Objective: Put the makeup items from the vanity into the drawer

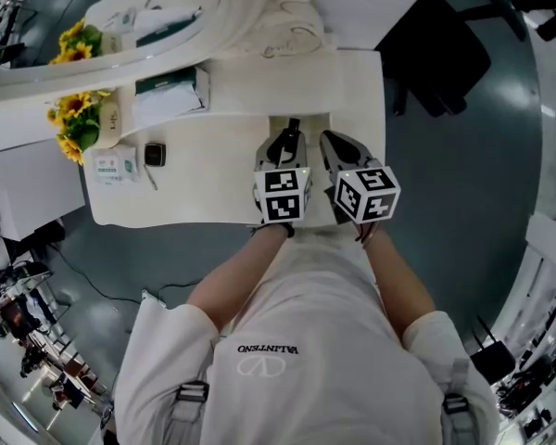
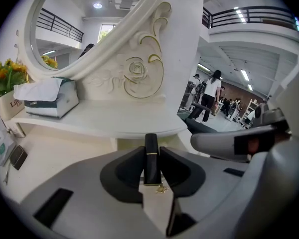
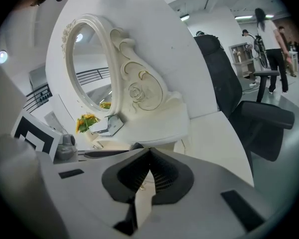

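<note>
My left gripper (image 2: 151, 152) is shut on a black lipstick tube (image 2: 151, 159) with a thin gold band, held upright between the pads. A tiny gold piece (image 2: 161, 188) shows just below the tube. In the head view the left gripper (image 1: 290, 135) hovers over the middle of the white vanity top (image 1: 213, 174), pointing at the mirror base. My right gripper (image 1: 334, 145) sits right beside it. Its jaws meet at the tips with nothing between them (image 3: 149, 153). I cannot make out the drawer itself.
On the vanity's left lie a black compact (image 1: 154, 154), a white packet (image 1: 114, 165) and a thin pencil (image 1: 151, 179). Yellow flowers (image 1: 74, 119) and a tissue box (image 1: 171, 91) stand on the raised shelf under the oval mirror (image 2: 89, 29). A black office chair (image 1: 440, 49) stands to the right.
</note>
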Available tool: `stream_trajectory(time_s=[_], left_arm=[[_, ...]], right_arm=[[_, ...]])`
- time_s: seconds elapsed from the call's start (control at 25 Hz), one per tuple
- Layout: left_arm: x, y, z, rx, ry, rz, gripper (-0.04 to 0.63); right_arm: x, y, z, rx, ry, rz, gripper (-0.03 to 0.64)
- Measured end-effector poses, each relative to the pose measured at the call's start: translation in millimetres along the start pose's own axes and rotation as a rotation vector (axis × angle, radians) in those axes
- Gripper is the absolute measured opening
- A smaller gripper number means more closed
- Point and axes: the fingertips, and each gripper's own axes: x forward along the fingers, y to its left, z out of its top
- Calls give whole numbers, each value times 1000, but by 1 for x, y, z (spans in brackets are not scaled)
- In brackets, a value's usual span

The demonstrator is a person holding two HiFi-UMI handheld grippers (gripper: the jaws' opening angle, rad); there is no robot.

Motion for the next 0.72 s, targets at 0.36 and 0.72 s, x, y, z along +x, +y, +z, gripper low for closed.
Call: stream_trajectory(time_s=[0.36,0.72], left_arm=[[5,-4,-1,4,2,-3,101],[9,-3,-4,-3,8,-8,103]], right_arm=[[0,-4,-1,2,7,6,12],[0,-3,-3,3,10,11,12]])
